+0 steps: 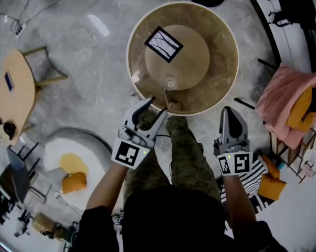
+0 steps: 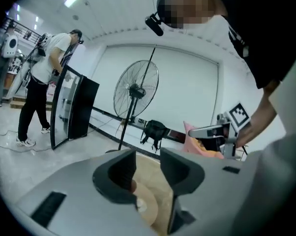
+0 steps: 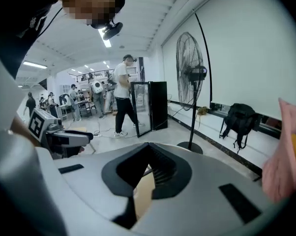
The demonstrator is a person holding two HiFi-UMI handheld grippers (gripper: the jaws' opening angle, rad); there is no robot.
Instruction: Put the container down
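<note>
A small clear container (image 1: pixel 170 83) stands on the round wooden table (image 1: pixel 216 33), near its front edge and beside a black-and-white marker card (image 1: pixel 164 43). My left gripper (image 1: pixel 158 105) reaches over the table's front rim, its tips a short way short of the container. In the left gripper view its jaws (image 2: pixel 148 159) stand apart with only the table top showing between them, so it is open. My right gripper (image 1: pixel 228 112) hangs off the table to the right; in its own view its jaws (image 3: pixel 149 146) meet at the tips, shut on nothing.
A pink cloth (image 1: pixel 284 101) lies on a rack at the right. At the left are a small wooden table (image 1: pixel 13 93) and a white seat (image 1: pixel 69 151) with yellow cushions. A standing fan (image 2: pixel 135 90) and a black cabinet (image 2: pixel 74 107) stand beyond, with a person (image 2: pixel 42 77) nearby.
</note>
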